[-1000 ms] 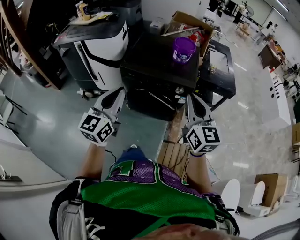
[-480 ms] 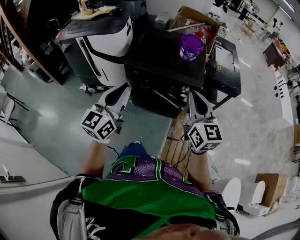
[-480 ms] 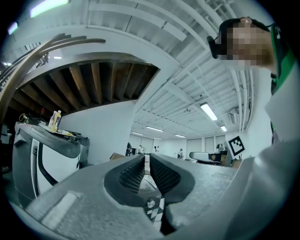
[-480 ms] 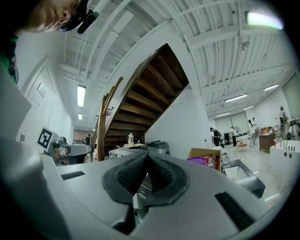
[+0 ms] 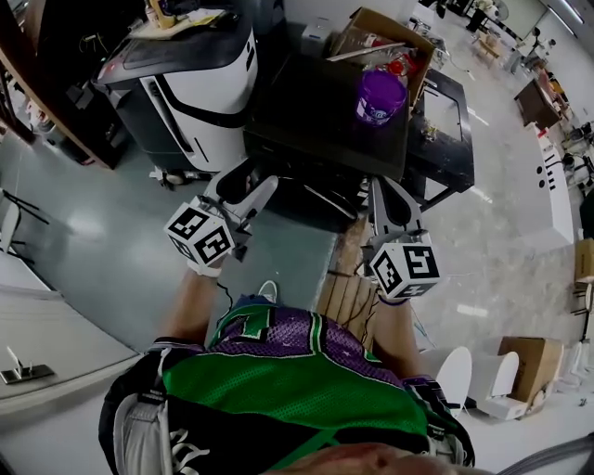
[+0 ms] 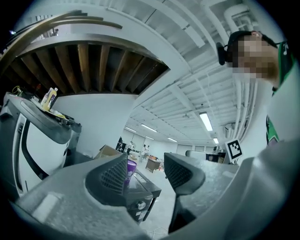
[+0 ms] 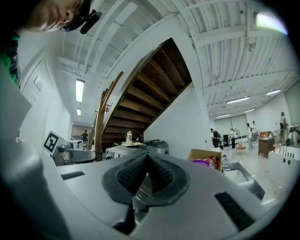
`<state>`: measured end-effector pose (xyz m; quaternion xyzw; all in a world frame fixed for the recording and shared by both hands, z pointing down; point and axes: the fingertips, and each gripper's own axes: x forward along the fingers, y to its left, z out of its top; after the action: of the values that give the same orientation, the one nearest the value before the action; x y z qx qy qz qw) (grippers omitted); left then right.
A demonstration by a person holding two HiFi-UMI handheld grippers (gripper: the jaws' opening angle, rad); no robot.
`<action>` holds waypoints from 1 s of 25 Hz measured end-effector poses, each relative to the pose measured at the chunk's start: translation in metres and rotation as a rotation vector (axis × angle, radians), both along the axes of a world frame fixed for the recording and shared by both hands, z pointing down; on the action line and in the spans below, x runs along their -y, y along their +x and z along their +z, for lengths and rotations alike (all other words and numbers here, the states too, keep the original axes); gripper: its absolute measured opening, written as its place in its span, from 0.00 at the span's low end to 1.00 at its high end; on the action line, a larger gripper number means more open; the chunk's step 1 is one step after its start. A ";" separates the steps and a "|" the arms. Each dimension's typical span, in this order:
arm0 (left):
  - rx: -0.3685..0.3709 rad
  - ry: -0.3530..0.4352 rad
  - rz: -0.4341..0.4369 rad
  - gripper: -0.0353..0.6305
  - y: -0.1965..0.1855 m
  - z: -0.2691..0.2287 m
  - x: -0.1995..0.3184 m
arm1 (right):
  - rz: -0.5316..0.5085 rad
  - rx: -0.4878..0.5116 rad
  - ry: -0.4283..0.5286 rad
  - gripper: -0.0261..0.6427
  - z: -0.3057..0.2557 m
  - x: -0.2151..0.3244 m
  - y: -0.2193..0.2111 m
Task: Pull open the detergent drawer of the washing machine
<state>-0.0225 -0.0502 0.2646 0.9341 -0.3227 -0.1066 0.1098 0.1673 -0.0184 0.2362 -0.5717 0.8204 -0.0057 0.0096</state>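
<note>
Well, one black washing machine (image 5: 316, 111) stands just beyond us, its front facing near and running left to right; we cannot pick out its drawer. Two grippers point at that front: the left gripper (image 5: 251, 181) is opening its jaws on nothing, and the right gripper (image 5: 382, 190) has its jaws pressed together, empty. One purple cup (image 5: 379, 96) stands on top.

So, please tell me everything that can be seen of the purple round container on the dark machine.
The purple round container, plastic by its look, stands upright on the flat top of the dark machine, near its far right corner, close to an open brown cardboard box. Its side bears a pale label. Whether it is lidded I cannot tell. Only the machine top seems to touch it.
</note>
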 end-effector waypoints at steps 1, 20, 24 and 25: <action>-0.001 -0.013 0.005 0.40 -0.001 0.005 0.007 | 0.000 -0.003 0.000 0.04 0.000 0.004 -0.003; 0.178 -0.245 0.173 0.40 0.004 0.160 0.134 | 0.071 -0.042 -0.082 0.04 0.045 0.106 -0.042; 0.177 -0.326 0.235 0.40 0.007 0.196 0.147 | 0.096 -0.040 -0.111 0.04 0.059 0.119 -0.049; 0.175 -0.339 0.249 0.40 0.008 0.203 0.150 | 0.102 -0.041 -0.116 0.04 0.061 0.122 -0.050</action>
<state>-0.0144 -0.1998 0.4674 0.9406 -0.2265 0.0448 0.2490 0.1174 -0.1404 0.2972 -0.6123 0.7885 -0.0411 -0.0403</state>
